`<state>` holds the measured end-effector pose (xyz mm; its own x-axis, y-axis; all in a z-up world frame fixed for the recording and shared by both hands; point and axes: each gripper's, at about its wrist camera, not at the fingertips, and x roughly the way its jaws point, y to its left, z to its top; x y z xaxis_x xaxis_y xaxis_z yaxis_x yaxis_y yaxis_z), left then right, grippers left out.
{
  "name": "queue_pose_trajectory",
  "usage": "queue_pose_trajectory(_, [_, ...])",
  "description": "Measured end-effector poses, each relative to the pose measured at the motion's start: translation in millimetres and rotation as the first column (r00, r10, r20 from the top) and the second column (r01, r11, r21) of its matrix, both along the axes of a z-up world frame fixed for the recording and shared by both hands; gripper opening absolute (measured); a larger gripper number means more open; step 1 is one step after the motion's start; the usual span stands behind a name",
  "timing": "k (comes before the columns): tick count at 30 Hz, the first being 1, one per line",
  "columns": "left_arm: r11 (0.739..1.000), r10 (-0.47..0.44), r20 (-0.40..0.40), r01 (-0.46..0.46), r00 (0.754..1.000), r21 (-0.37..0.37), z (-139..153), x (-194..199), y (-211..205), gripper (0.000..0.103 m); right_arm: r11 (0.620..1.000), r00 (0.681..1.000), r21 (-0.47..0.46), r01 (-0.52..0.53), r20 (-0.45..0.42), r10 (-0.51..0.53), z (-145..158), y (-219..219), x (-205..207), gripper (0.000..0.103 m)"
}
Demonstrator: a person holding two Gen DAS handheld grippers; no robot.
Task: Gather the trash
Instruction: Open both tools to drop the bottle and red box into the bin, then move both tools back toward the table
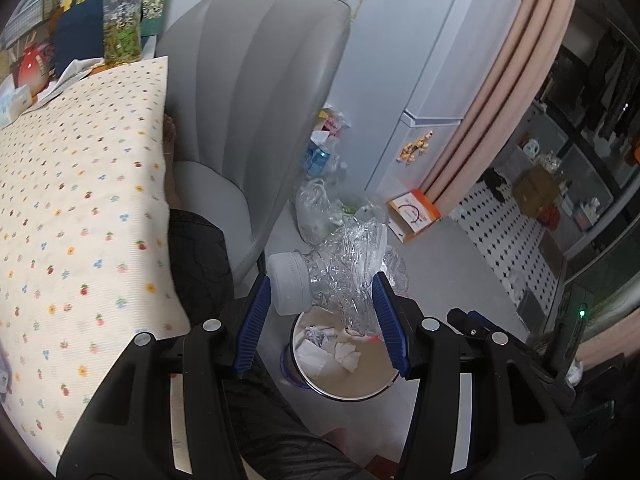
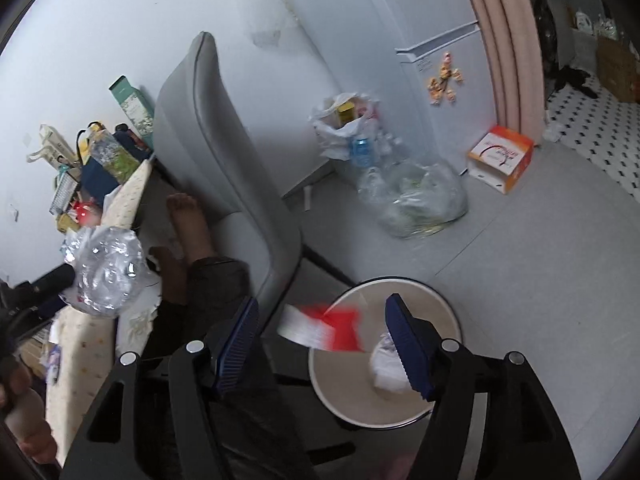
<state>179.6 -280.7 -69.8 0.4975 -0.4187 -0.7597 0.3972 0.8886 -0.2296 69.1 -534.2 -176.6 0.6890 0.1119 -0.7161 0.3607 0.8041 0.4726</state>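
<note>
left wrist view looks down over the waste bin (image 1: 344, 384), a pale round pail on the floor beside the grey chair (image 1: 256, 100), with crumpled tissues already inside. the left gripper (image 1: 320, 312) has its fingers (image 1: 256, 320) part closed on a crushed clear plastic bottle (image 1: 336, 272), white cap toward the chair, and the bottle hangs just above the bin's rim on the side away from the camera. to finish this step well, i judge the bottle should be carried a little further over the bin's centre before letting go, since it is wide and springy and could catch the rim and bounce out. in the right wrist view the right gripper (image 2: 324, 340) stands wide apart over the same bin with nothing pressed between its fingers; a blurred red and white wrapper (image 2: 324, 326) sits between them, free of both pads, at the bin's near rim on the chair side, and looks to be dropping in. keep the two grippers from crowding each other above the bin.
</note>
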Motion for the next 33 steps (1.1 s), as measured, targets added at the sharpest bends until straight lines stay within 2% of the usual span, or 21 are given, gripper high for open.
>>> queue_pose_trajectory(7, [0.999, -0.050, -0.018, 0.050, 0.999, 0.021, -9, -3, -29, 0.053, 0.997, 0.998, -0.032, 0.065, 0.003, -0.065, 8, -27, -20, 0.069])
queue_pose_trajectory(10, [0.995, -0.094, -0.016, 0.095, 0.995, 0.031, -11, -8, -48, 0.053, 0.993, 0.994, -0.045, 0.107, 0.027, -0.106, 18, -41, -35, 0.076])
queue_pose_trajectory(12, [0.990, -0.131, -0.026, 0.132, 0.991, 0.050, -14, -11, -63, 0.056, 0.991, 0.992, -0.054, 0.123, 0.036, -0.121, 22, -48, -41, 0.076])
queue_pose_trajectory(14, [0.988, -0.141, -0.015, 0.142, 0.990, 0.068, -15, -14, -71, 0.086, 0.989, 0.990, -0.056, 0.139, 0.041, -0.137, 25, -55, -47, 0.076])
queue_pose_trajectory(16, [0.989, -0.132, 0.013, 0.130, 0.991, 0.072, -12, -16, -71, 0.095, 0.987, 0.988, -0.057, 0.151, 0.047, -0.149, 28, -58, -51, 0.077])
queue_pose_trajectory(17, [0.990, -0.128, 0.021, 0.126, 0.992, 0.070, -10, -16, -68, 0.097, 0.986, 0.987, -0.058, 0.155, 0.051, -0.152, 29, -59, -52, 0.077])
queue_pose_trajectory(22, [0.994, -0.084, 0.018, 0.083, 0.996, 0.065, -3, -12, -49, 0.097, 0.988, 0.988, -0.052, 0.144, 0.060, -0.141, 31, -54, -51, 0.081])
queue_pose_trajectory(28, [1.000, -0.019, 0.013, 0.019, 1.000, 0.020, 4, -7, -11, 0.097, 0.992, 0.994, -0.069, 0.101, 0.058, -0.098, 34, -33, -39, 0.084])
queue_pose_trajectory(33, [0.999, 0.036, 0.027, -0.036, 0.999, -0.019, 15, -6, 23, 0.097, 0.994, 0.996, -0.098, 0.050, 0.077, -0.042, 50, -10, -29, 0.089])
